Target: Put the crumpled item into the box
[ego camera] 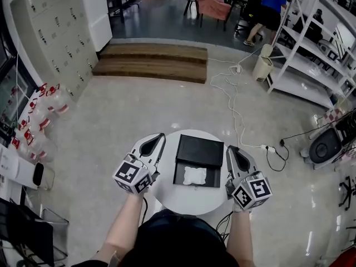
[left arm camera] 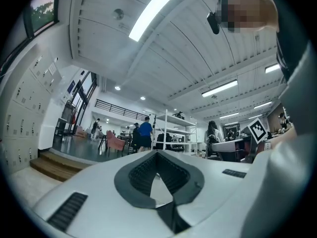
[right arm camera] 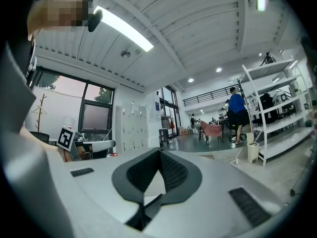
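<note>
Reads as the closing step, with the placing judged done: finds the crumpled item [ego camera: 194, 176], a small white wad, lying inside the black box [ego camera: 179, 175] on the round white table [ego camera: 189, 203], pale against the dark tray and apart from both tools. Shows the lid [ego camera: 200, 149] lying open and flat on the far side of the tray, touching it. Holds the left gripper [ego camera: 161, 136] just beside the box on its left and the right gripper [ego camera: 230, 149] just beside it on its right, touching neither box nor wad. Carries both sets of fingers [left arm camera: 141, 175] pressed together on nothing, as read in the left gripper view and likewise in the right gripper view, tips meeting with no object between. Points both tools about level, out and away, not down at the table. Leaves little of the task sentence itself undone, going by this layout. Calls next, as a judgement, either for drawing both tools back to rest or, if meant to be shut, for spreading one set of fingers, reaching to the far edge of the lid, pinching it and folding it back over the tray. Needs care there not to shove the box across the table or trap the wad under the rim; cannot tell whether hinged or loose.
</note>
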Motion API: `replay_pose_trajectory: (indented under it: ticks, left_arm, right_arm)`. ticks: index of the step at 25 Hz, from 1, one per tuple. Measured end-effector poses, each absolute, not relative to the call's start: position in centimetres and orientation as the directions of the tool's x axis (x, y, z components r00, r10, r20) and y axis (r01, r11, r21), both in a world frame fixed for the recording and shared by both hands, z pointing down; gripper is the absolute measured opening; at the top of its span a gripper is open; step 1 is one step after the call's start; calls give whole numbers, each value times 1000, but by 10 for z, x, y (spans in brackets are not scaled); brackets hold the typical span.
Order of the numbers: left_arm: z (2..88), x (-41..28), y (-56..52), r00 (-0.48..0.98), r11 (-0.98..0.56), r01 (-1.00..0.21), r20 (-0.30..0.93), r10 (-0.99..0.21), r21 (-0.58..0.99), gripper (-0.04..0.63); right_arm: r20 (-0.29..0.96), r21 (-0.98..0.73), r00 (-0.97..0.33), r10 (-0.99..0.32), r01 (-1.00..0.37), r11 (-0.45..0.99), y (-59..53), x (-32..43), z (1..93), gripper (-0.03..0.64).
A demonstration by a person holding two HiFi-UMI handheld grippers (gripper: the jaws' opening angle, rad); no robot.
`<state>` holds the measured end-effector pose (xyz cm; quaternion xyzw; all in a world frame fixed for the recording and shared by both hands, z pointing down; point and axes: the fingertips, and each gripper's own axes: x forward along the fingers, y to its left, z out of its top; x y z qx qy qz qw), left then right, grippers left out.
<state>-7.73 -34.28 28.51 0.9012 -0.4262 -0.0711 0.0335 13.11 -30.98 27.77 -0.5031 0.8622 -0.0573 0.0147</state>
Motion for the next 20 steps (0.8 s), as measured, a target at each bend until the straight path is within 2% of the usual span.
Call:
replay_pose_trajectory:
  ticks: [11,20]
  left_arm:
    - [298,-93,-326,607,-613,-778,-84,-790,137,3]
    - [317,-103,-320,607,-605,-781,-40,-793,155,3]
  right_arm:
    - [25,-109,-485,-874,-870,480,-302,119,285,3]
    - [65,-129,-508,-859,-858,497,-298,103,303,3]
